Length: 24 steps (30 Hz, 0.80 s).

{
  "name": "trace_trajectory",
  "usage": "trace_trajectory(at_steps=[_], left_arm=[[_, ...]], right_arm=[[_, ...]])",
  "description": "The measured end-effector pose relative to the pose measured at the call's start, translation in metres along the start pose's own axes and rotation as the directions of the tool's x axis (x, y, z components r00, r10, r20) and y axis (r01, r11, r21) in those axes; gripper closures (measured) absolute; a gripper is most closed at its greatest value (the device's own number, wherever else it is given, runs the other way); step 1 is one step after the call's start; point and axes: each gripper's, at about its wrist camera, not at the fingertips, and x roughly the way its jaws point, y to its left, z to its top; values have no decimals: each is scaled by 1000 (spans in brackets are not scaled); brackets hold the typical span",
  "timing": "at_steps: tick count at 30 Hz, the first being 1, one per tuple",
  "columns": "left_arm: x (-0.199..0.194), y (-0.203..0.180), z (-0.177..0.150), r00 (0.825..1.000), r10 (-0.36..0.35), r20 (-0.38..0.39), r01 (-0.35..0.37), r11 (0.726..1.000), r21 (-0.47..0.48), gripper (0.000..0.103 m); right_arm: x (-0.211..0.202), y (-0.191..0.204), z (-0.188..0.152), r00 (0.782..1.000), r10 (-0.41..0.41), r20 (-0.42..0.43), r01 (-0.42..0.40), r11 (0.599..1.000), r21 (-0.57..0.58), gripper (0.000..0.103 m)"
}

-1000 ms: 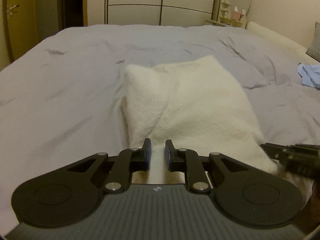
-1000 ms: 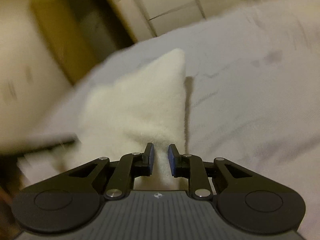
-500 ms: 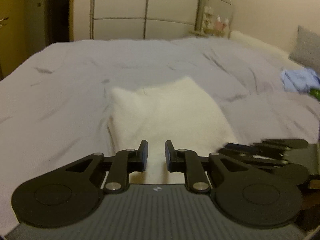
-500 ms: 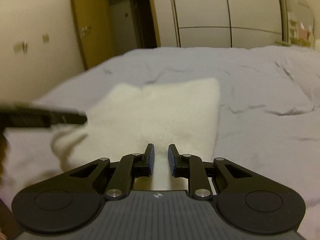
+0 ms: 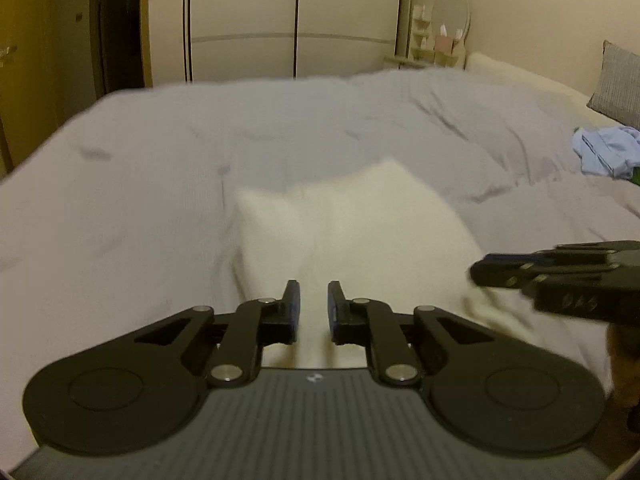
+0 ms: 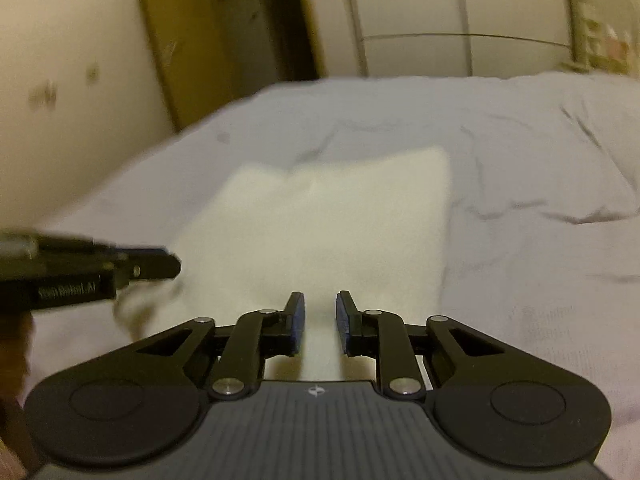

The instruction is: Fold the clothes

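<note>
A cream, fluffy piece of clothing [image 5: 352, 236] lies on the grey bed cover [image 5: 160, 168], its far end resting flat about midway across the bed and its near end lifted toward the bed's near edge. The left gripper [image 5: 313, 300] holds the near left part: the cream fabric fills the narrow gap between its blue-lined jaws, which have just been closing a little further on it, so they pinch the cloth. The right gripper [image 6: 320, 312] does the same at the near right part, its jaws standing a little apart with a band of cream fabric running up between them; the picture is blurred, but the pads appear to press on it. Each gripper shows in the other's view as a dark shape reaching in from the side at the clothing's near corner, the right one [image 5: 560, 272] at the right and the left one [image 6: 100, 268] at the left. Toward the bed's right edge, well apart from the cream piece, a crumpled blue garment [image 5: 604, 152] lies on the cover, with a grey pillow [image 5: 618, 80] beyond it. Behind the bed's far edge stand pale wardrobe doors [image 5: 296, 20], and to their right an oval mirror [image 5: 452, 12] on a small shelf.
</note>
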Motion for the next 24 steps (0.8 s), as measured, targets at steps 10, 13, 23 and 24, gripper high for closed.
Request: trace_trajectory(at_steps=[10, 13, 23, 24], left_arm=[[96, 17, 12, 988, 88, -130, -78, 993, 83, 91], [99, 27, 5, 987, 84, -134, -79, 996, 41, 91], [16, 12, -4, 998, 59, -38, -59, 998, -7, 91], [6, 7, -9, 998, 52, -32, -52, 999, 2, 91]], right_arm=[[72, -31, 22, 997, -65, -47, 68, 994, 81, 72], [99, -24, 23, 993, -74, -96, 75, 997, 6, 72], [20, -22, 12, 998, -49, 44, 48, 999, 20, 72], [9, -18, 5, 998, -43, 44, 43, 999, 15, 72]])
